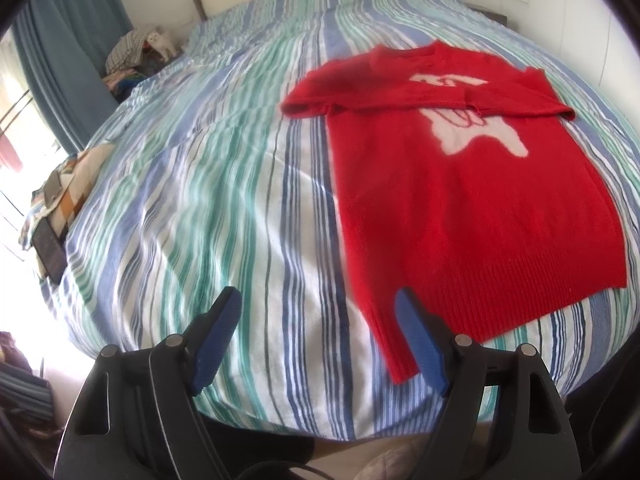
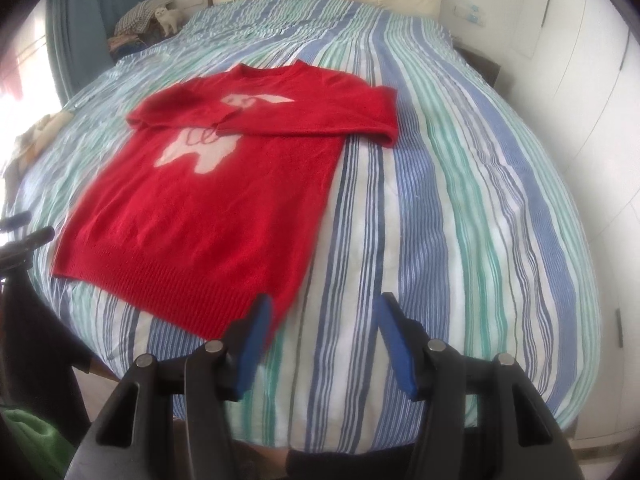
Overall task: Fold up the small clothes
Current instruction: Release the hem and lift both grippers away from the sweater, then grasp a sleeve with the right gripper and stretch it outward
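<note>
Red sweater (image 1: 460, 200) first: through the left wrist camera I see it lying flat on the striped bedspread (image 1: 200, 200), toward the right of the bed, with both sleeves already crossed over the chest and partly covering the white animal motif. The ribbed hem faces me. My left gripper (image 1: 318, 304) stands wide and empty, angled down above the bed; one blue pad overlaps the sweater's near bottom corner in the picture, but I cannot tell whether it touches the knit.

Through the right wrist camera the same sweater (image 2: 208, 208) sits to the left of centre, with the right sleeve's fold jutting past the body edge. My right gripper (image 2: 322, 308) is moderately open with nothing between the jaws, hovering just beside the hem's other corner, over bare sheet.

I judge the next step to be pinching both hem corners and carrying them up toward the collar. The risks: one claw catching the bedspread along with the knit and dragging it, a claw catching only the top layer so the back stays behind, or uneven lifting that skews the fold and spills the crossed sleeves.
</note>
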